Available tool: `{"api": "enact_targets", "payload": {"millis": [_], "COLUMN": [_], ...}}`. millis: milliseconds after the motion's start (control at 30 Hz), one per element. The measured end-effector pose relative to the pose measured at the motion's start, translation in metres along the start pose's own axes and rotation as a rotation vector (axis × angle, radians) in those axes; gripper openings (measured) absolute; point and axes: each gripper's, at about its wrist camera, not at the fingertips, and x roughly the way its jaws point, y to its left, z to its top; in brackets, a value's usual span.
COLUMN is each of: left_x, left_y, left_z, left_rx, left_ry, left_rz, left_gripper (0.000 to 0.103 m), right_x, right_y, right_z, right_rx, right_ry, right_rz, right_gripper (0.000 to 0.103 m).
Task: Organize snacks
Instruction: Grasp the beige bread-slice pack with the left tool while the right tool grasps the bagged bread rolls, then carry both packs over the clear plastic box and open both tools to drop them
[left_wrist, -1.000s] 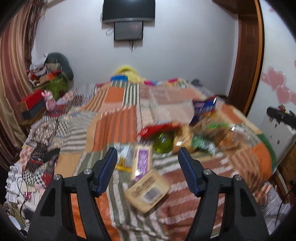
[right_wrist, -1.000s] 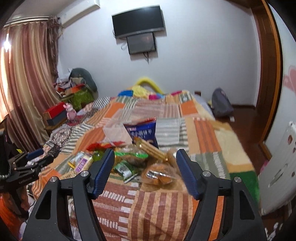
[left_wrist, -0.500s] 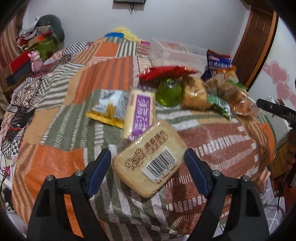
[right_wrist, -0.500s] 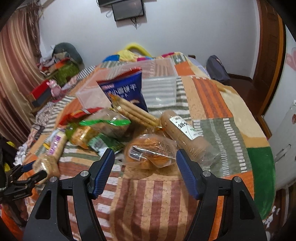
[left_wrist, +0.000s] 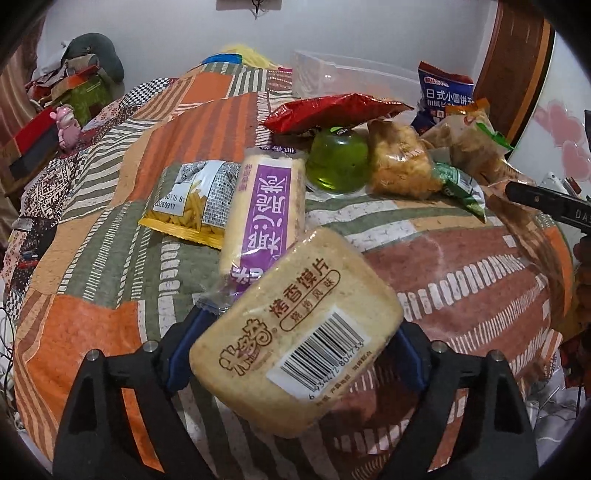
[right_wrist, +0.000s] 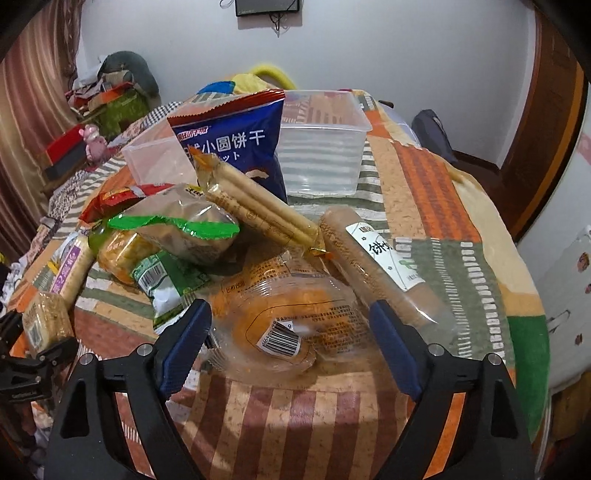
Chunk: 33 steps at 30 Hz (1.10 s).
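Observation:
Snacks lie in a heap on a patchwork bedspread. In the left wrist view my open left gripper (left_wrist: 295, 354) straddles a tan toast-slice pack with a barcode (left_wrist: 295, 332); its fingers stand at the pack's two sides, contact unclear. Beyond it lie a purple-label biscuit pack (left_wrist: 264, 210) and a yellow snack bag (left_wrist: 192, 199). In the right wrist view my open right gripper (right_wrist: 291, 343) straddles a clear pack of orange pastry (right_wrist: 288, 325), jaws wide apart. A clear plastic bin (right_wrist: 321, 147) stands behind the heap.
A blue cookie bag (right_wrist: 236, 147), a long cracker sleeve (right_wrist: 258, 206), a brown biscuit roll (right_wrist: 380, 262), green-edged bags (right_wrist: 184, 225), a green jelly cup (left_wrist: 338, 166) and a red bag (left_wrist: 332, 110) crowd the middle. A second clear bin (right_wrist: 155, 158) stands at left. The bed edge is near.
Both grippers have moved forward and down onto the bed. The toast pack now fills the space between the left fingers; the pastry pack lies between the right fingers.

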Motion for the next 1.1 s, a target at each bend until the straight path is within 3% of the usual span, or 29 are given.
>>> {"api": "enact_targets", "payload": {"millis": [233,267,300,400,567,800,1100], "left_x": [-0.009,-0.012,-0.015,-0.026,-0.043,-0.065,-0.09], "left_y": [0.005,0.006,0.006,0.007,0.005,-0.005,-0.027], "left_z": [0.005,0.006,0.007,0.011,0.026,0.05,0.091], "left_rx": [-0.026,-0.031,-0.034,-0.036,-0.032,-0.034,-0.009], "left_ry": [-0.006,-0.014,-0.019,-0.043,-0.091,-0.167,-0.274], "left_rz": [-0.01,-0.012,-0.014,-0.01,0.001,-0.004,-0.018], "left_gripper": [0.084,0.084,0.084,0.084,0.084,0.084,0.084], "right_x": [0.005,0.006,0.008,0.012,0.002,-0.032,-0.065], "right_y": [0.002,0.001,0.001,-0.005,-0.013,-0.02,-0.011], "right_z": [-0.004,-0.006,-0.005,-0.008,-0.008,-0.006,0.028], "right_rx": [-0.051,-0.054,-0.054,-0.018,0.04,0.033,0.011], "right_ry": [0.03,0.041,0.052,0.075,0.06,-0.014,-0.162], "right_rz": [0.014,0.023,0.032,0.08,0.122,0.134,0.127], "right_gripper": [0.093,0.09,0.08,0.062,0.055,0.054,0.054]}}
